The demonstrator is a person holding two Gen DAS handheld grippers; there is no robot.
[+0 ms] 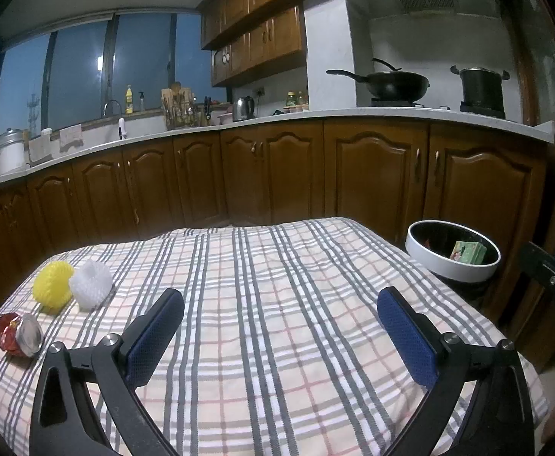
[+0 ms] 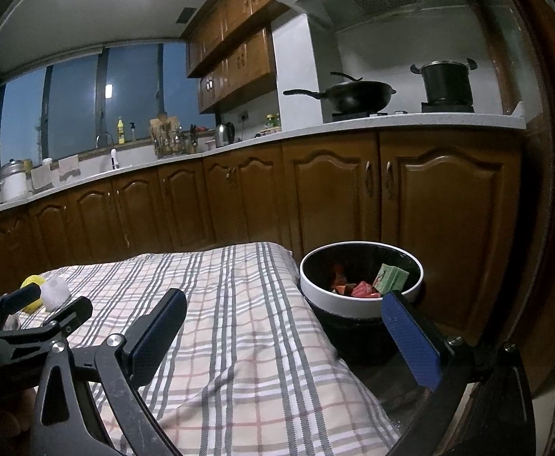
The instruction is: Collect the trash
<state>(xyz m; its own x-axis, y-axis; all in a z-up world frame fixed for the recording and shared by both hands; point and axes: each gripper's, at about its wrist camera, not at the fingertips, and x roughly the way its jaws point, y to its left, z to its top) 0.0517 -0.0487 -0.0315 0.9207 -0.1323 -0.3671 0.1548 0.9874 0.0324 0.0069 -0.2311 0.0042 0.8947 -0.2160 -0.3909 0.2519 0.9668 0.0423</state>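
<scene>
Left gripper: you held the left gripper low over the near middle of the desk, jaws spread wide and empty, which looked like readiness for the next pick rather than a carry.
Right gripper: you kept the right gripper at the desk's right edge, jaws likewise wide apart with nothing between them; its blue right pad lay in front of the bin's rim, a pose that fits a drop-off point.
Bin: the round white-rimmed black trash bin stood just beside the desk's right edge, lower right of centre in the right wrist view, so waste could go straight over the edge.
Already binned: a green carton and red scraps lay inside.
Remaining trash: a crushed red metal can, a yellow foam-net ball and a white foam-net ball sat together at the left of the left wrist view, the two balls touching, the can just beside them.
Desk: the grey-and-pink checked cloth-covered desk carried all three, well apart from the bin.
Progress: judged partly done; three pieces left, nearest your left hand.
</scene>
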